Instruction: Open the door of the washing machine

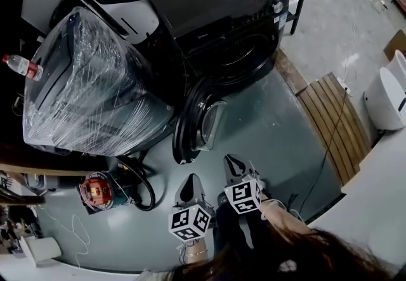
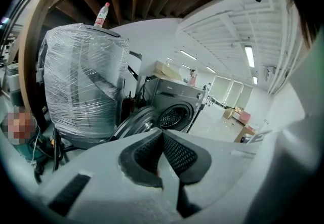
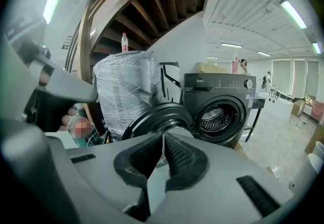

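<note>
Closest in, down at the 6 o'clock edge of the head view, are both grippers. The left gripper has its jaws pressed together with nothing in them. The right gripper, just beside it at about 2 o'clock, is the same deal: pads meeting, empty. Neither one touches anything. Roughly 12 o'clock from them, across a bit of bare floor, is the door. It's already swung wide on its hinge and stands clear of the drum opening. Behind that is the black washing machine itself, with a plastic-wrapped appliance off at 10 o'clock. So to me the opening step looks pretty much done. The next move, if there is one, is probably just keeping the grippers off the door, or giving it a light nudge if it needs to go wider.
</note>
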Motion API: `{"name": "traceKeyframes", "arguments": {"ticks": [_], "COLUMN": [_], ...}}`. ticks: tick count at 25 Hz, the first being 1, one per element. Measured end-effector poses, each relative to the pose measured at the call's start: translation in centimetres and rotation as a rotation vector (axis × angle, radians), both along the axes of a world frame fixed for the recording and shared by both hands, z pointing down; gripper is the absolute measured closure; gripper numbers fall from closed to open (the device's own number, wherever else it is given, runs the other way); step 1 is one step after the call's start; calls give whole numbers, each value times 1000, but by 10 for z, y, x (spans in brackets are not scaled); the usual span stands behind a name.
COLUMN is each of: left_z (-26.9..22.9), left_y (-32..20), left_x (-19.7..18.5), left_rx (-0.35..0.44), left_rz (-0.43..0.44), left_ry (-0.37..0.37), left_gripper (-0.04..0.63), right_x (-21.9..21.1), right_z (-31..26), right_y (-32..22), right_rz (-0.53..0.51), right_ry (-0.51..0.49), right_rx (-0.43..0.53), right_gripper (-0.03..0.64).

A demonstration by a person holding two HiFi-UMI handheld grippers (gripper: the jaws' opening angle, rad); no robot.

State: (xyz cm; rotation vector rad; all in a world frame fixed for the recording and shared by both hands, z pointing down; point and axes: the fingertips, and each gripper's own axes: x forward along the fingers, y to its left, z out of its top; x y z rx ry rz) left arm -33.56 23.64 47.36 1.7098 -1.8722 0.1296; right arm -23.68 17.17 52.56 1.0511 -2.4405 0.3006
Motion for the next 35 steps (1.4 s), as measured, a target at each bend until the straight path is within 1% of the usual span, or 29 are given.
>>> {"name": "traceKeyframes", "arguments": {"ticks": [4,13,19,24,27,35], "left_z": [-15,-53,-75,-99,-113,-143], "left_y": [-6,-21,-26,-29,-30,-30], "left_x": [17,57,80,95,105,108], "left_rx": [16,63,94,128,153,189], "left_rz": [-4,21,65,91,123,193], "left_ry": [-9,-26,-48,-56,-58,-77], "left_gripper": [580,580,580,580,580,580], "right_x": [22,64,85,99,107,112], "right_z": [-23,-67,-93,-116,-131,-171], "right_y": [-5,-16,-15,-12,-11,-10], "right_rz": [27,61,70,80,94,127], "right_ry": [-12,-41,-40,-48,-59,-68], "right_rx": [21,52,92,108,121,193], "right_gripper": [608,614,614,615,615,617]}}
